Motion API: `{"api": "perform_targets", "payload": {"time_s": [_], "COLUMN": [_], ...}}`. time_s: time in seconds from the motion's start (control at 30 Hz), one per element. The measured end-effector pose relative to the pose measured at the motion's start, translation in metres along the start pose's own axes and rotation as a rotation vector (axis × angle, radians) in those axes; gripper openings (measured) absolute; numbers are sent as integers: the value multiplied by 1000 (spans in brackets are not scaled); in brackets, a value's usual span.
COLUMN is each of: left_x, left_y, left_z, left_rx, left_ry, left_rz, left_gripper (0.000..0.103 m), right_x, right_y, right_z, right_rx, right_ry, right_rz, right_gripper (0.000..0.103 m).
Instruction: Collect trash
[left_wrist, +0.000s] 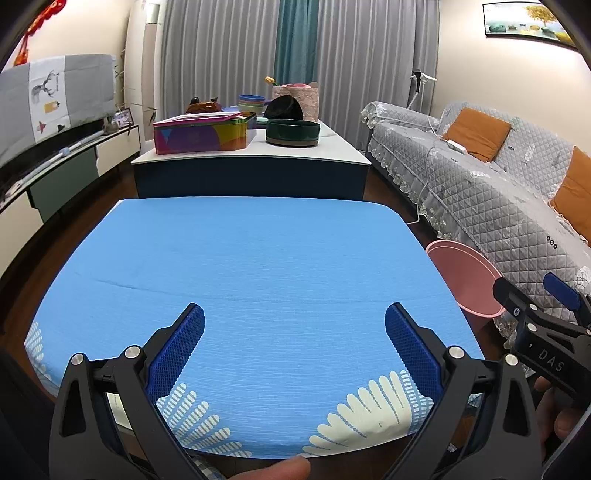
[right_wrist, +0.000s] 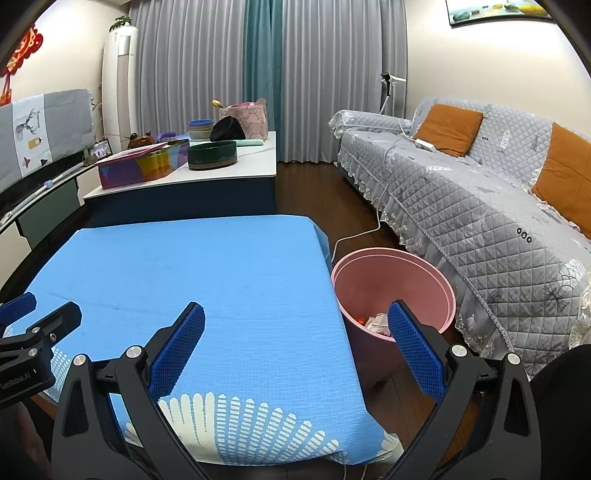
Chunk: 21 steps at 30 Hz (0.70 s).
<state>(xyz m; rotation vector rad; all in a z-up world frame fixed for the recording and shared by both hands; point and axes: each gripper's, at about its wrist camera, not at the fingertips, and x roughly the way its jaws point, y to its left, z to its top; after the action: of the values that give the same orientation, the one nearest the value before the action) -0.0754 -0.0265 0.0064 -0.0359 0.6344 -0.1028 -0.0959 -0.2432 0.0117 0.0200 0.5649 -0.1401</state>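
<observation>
Both claws spread wide, nothing between the jaws of either.

Left claw (left_wrist: 294, 325) hangs over the near part of the blue cloth (left_wrist: 258, 258) covering the table. Cloth ahead of it is bare: no scrap, wrapper or crumb shows in either view.

Right claw (right_wrist: 296, 325) sits at the cloth's right edge, its left finger over the cloth, its right finger over the pink bin (right_wrist: 436, 280) on the floor. Bin stands just beyond and below that finger, close against the table's corner.

Trash (right_wrist: 375, 320): a small heap, white and red bits, lies in the bottom of the bin, just left of the right claw's right finger. Cannot tell what the pieces are.

Judgement: the table part of the job looks done, or close to it; nothing left on the cloth to collect that I can see.

Risks from here:
- Right finger is low near the bin's rim; a sideways swing could knock or tip the bin and spill the heap.
- Either claw dropping onto the cloth could snag and drag it, since it hangs loose over the table edge.
- White cable (right_wrist: 354, 236) runs across the floor beyond the bin; shifting the bin that way could catch it.
- Claws are near each other; a crossing move could clash them.
</observation>
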Motion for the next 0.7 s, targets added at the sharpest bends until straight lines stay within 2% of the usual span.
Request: {"api": "perform_targets", "payload": {"time_s": [0.7], "left_x": [2], "left_y": [-4], "left_z": [-2], "left_rx": [6], "left_ry": [7], "left_rz": [-3], "left_gripper": [95], "right_x": [1], "right_y": [5], "right_z": [2], "right_rx": [-3], "right_ry": [1], "right_rz": [1], "right_gripper": [98]}}
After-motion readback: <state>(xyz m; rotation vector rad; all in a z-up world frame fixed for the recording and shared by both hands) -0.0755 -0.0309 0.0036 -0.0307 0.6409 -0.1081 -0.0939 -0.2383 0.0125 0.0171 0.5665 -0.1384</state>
